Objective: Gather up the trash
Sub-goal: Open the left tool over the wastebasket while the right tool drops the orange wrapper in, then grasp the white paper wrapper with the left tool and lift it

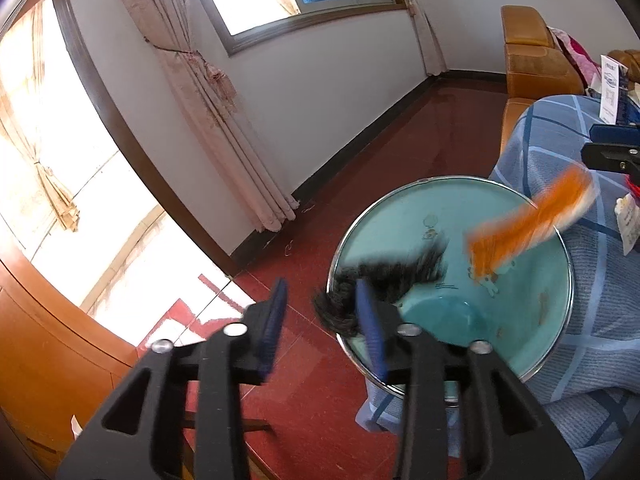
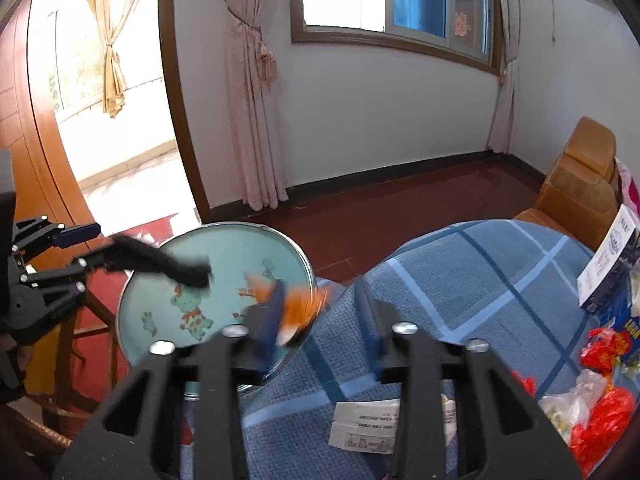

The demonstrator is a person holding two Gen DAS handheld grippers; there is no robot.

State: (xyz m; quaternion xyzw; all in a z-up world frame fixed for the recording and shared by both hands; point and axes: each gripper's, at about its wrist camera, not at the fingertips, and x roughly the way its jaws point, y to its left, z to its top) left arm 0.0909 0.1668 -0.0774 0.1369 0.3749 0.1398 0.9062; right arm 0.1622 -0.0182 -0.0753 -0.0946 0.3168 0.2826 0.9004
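Blue checked cloth (image 2: 460, 276) under paper slip (image 2: 366, 426), red wrappers (image 2: 600, 424).

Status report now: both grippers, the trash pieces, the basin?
Left gripper open, right gripper open. Black fuzzy piece and orange piece blurred over teal basin. Nothing blocking.

Black tongs (image 1: 324, 320), seemingly blue-padded fingers (image 1: 370, 328).

White walls (image 2: 360, 112), red floor (image 2: 400, 208), curtained window (image 2: 400, 0), tan armchair (image 2: 580, 184), bright doorway (image 2: 100, 100).
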